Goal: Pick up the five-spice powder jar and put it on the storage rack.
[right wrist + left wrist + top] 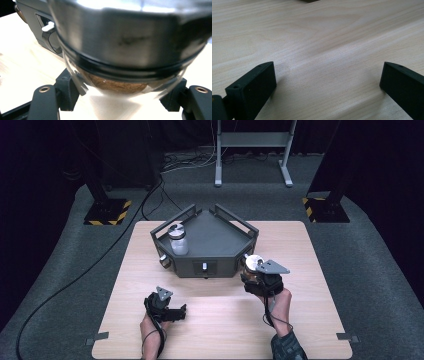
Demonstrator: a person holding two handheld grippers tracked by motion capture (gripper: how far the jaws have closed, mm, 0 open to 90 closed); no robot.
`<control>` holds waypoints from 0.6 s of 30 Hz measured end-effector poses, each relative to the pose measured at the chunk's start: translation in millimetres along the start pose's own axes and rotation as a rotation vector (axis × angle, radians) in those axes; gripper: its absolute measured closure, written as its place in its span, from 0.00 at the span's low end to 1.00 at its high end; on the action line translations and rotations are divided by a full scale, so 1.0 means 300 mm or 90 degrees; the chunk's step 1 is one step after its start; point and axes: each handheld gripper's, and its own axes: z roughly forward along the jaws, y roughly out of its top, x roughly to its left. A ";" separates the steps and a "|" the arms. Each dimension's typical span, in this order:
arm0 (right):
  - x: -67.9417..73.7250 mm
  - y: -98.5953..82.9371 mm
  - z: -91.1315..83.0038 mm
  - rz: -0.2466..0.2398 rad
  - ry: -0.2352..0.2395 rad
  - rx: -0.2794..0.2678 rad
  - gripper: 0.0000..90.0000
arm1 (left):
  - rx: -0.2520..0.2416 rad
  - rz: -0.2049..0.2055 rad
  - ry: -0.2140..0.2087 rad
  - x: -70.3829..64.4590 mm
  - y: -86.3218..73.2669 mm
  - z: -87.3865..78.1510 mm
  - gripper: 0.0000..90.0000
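**A:** Two jars on the go, looks like. Right gripper (254, 266) clenched on a glass jar (120, 62) with a metal lid, brown powder at the bottom, held upright just off the front right corner of the dark tray (220, 237). Second jar (178, 241) already standing inside, back left.

**B:** Yep. Left gripper (172, 312) released, fingers (252, 87) spread wide over bare wooden surface (220, 320), grasping nothing. Well apart from everything.

**A:** So probably tray lying ahead and to the left of the held jar. Right hand obviously nearer.

**B:** Raised rail along the tray's edges though, so likely needs lifting over. Plenty of open floor in the middle and right of the tray, loads of free surface around too.
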 end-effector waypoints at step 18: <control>0.000 0.061 -0.004 -0.022 0.007 -0.015 0.33 | 0.000 0.000 0.000 0.000 0.000 0.000 0.00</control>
